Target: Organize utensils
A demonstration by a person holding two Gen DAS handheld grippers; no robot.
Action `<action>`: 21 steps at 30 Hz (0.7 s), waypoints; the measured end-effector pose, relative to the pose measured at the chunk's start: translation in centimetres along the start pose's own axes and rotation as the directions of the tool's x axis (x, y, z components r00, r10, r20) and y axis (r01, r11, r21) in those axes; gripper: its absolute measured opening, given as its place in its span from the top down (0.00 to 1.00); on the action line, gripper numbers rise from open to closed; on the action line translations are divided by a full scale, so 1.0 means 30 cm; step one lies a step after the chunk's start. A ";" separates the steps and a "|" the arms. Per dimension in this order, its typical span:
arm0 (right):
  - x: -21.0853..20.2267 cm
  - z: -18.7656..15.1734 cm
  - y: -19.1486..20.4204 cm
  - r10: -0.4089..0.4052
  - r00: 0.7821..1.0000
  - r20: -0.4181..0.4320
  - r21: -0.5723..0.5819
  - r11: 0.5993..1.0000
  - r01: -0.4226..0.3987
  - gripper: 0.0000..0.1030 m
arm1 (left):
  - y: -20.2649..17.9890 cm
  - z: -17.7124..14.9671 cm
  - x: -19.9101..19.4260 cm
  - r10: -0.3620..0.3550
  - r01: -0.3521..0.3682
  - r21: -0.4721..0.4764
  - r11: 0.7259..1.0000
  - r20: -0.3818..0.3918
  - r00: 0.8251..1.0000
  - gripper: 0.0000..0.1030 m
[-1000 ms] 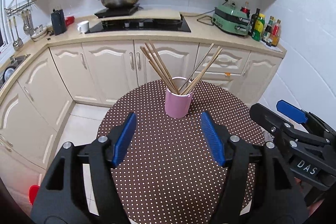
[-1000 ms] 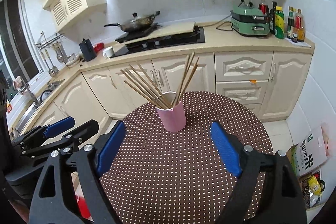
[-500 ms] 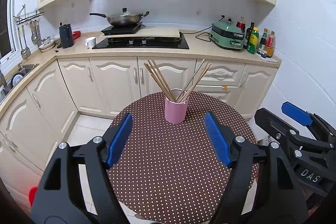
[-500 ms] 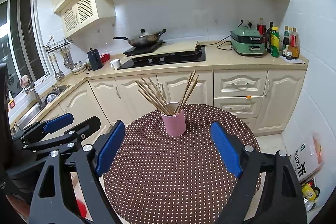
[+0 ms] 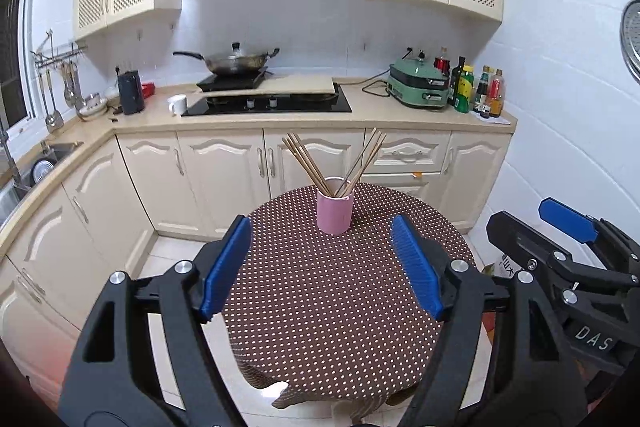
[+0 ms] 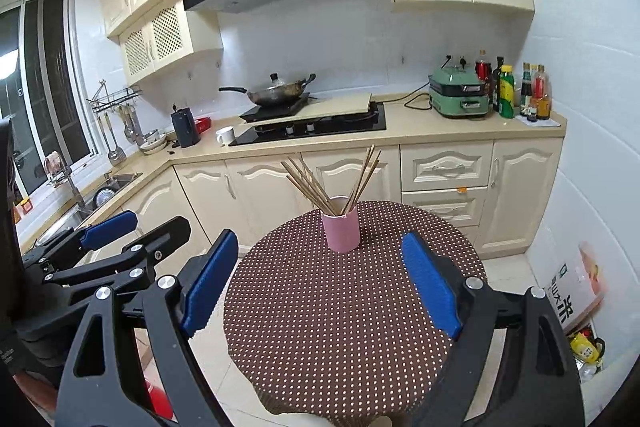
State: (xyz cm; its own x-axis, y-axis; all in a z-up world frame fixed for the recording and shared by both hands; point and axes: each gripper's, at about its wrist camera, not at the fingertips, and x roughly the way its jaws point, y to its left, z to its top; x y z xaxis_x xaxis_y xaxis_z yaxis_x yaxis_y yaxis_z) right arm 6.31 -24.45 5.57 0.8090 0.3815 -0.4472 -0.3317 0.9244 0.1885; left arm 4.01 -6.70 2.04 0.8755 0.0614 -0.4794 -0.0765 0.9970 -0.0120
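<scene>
Left wrist view: pink cup (image 5: 334, 213) of chopsticks (image 5: 304, 161) near the surface's (image 5: 320, 307) far edge; left claw (image 5: 320, 263) just widened, empty; right claw (image 6: 318, 287) wide, empty.

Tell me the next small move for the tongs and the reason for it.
Probably none beyond easing both away: the chopsticks already stand in the pink cup on the dotted table, and nothing loose shows on the cloth. The left tongs have just been opening and the right tongs stand open; both are empty, short of the cup.
</scene>
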 end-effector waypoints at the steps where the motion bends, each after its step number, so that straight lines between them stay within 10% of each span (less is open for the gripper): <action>1: -0.017 0.000 0.007 -0.005 1.000 0.002 0.001 1.000 0.005 0.22 | 0.002 0.000 -0.016 -0.001 0.001 -0.002 1.000 0.001 1.000 0.29; 21: -0.206 0.022 0.061 -0.027 0.996 0.089 0.017 1.000 0.025 0.20 | -0.010 0.028 -0.233 0.007 -0.006 -0.011 1.000 0.104 0.995 0.20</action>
State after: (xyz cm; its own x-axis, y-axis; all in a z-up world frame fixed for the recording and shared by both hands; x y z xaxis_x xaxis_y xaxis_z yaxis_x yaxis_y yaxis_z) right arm 1.01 -25.11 9.26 0.8577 0.3547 -0.3723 -0.3027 0.9335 0.1921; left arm -1.68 -7.40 6.14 0.9198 0.0733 -0.3856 -0.0873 0.9960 -0.0189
